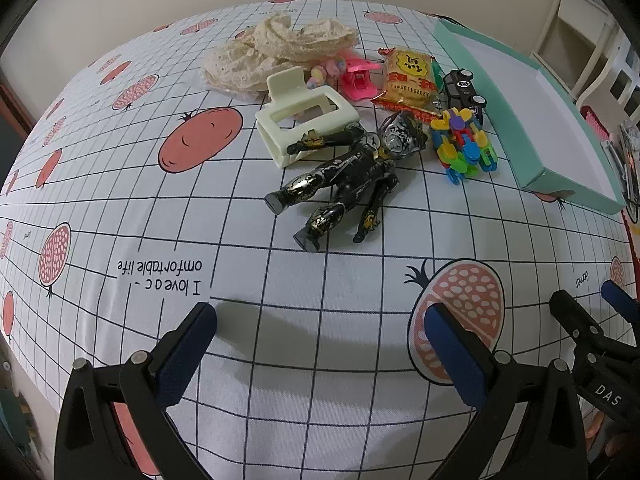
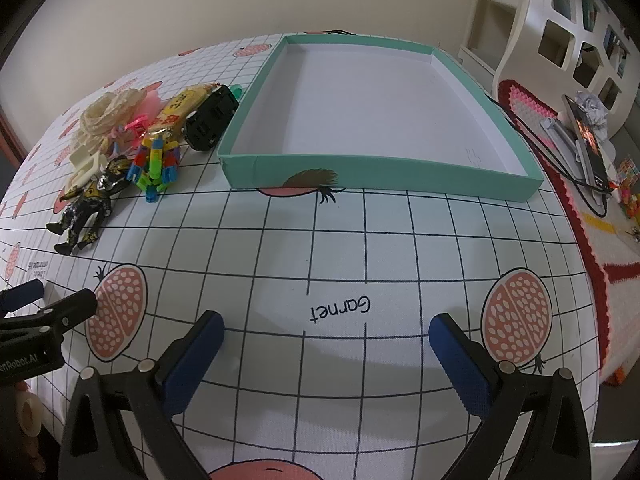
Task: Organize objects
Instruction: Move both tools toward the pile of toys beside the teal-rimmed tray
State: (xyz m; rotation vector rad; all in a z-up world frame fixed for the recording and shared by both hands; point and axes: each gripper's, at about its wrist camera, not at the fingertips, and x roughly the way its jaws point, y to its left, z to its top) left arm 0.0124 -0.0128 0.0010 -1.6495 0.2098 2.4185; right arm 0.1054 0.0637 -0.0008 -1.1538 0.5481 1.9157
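While both tongs hover low over the tabletop (image 2: 340,240), neither grips anything.

Left tongs (image 1: 318,344): released, blue pads (image 1: 188,360) spread wide, above the gridded cloth near a line of printed text; also seen at the left edge of the right wrist view (image 2: 40,300).

Right tongs (image 2: 326,348): released, pads (image 2: 460,364) wide apart, over the printed word "Garnet"; seen at the right edge of the left wrist view (image 1: 592,320). The two tongs sit side by side, near each other, not touching.

Cloth (image 1: 120,200): white, dark grid, pink pomegranate and fruit prints; covers the tabletop.

Items, in a cluster ahead of the left tongs:
- Figure (image 1: 348,176): black with gold marks, lying flat, nearest the tongs.
- Cream clip (image 1: 300,120): large hair claw, one of the figure's arms resting against it.
- Block toy (image 1: 464,144): multicoloured, just right of the figure's head.
- Snack pack (image 1: 408,80): yellow and red, behind the block toy.
- Toy car (image 1: 464,88): black, between the snack pack and the box.
- Pink clip (image 1: 360,80): left of the snack pack.
- Beads (image 1: 324,70): pastel, beside the pink clip.
- Lace (image 1: 272,48): cream, heaped farthest back.

Box (image 2: 384,176): teal, shallow, white inside, holding nothing; ahead of the right tongs, just right of the cluster.

Beyond the tabletop's right edge: knitted mat (image 2: 532,108), propped phone (image 2: 588,140), white shelf (image 2: 568,32).
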